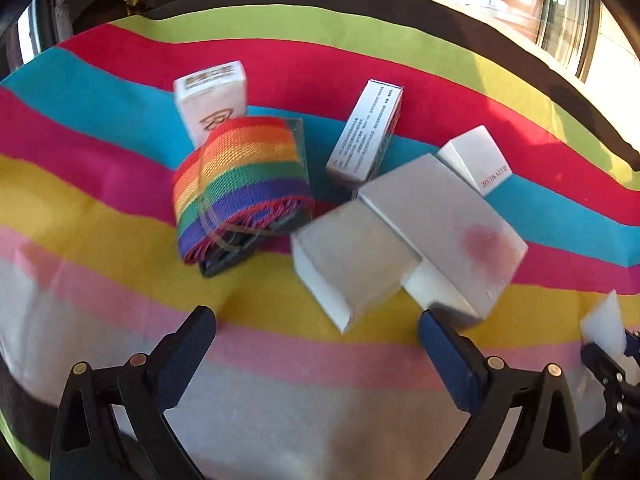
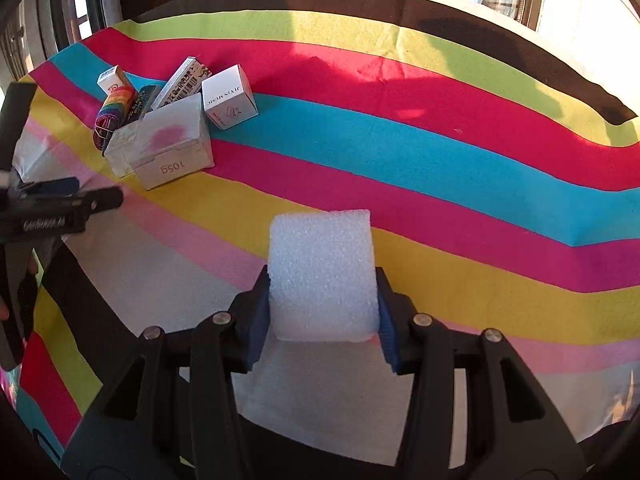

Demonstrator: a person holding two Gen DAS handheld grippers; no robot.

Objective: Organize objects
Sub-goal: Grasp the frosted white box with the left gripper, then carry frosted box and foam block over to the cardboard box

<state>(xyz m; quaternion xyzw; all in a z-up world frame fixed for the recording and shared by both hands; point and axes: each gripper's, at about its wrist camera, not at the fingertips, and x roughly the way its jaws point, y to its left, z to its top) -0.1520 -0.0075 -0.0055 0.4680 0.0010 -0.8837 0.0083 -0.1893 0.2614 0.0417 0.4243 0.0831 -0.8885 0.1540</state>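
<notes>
My right gripper (image 2: 322, 312) is shut on a white foam block (image 2: 322, 272), held above the striped cloth; the block also shows at the right edge of the left wrist view (image 1: 606, 326). My left gripper (image 1: 316, 328) is open and empty, just in front of a cluster of objects: a rainbow strap roll (image 1: 240, 184), a large silvery box with a pink mark (image 1: 444, 224), a smaller silvery box (image 1: 348, 260) and three small white boxes (image 1: 212, 96) (image 1: 366, 130) (image 1: 476, 158). The same cluster sits far left in the right wrist view (image 2: 168, 132).
A rainbow-striped cloth (image 2: 440, 152) covers the table, with a dark far edge (image 2: 400, 4). Windows and sunlit walls lie behind. The left gripper shows at the left edge of the right wrist view (image 2: 60, 208).
</notes>
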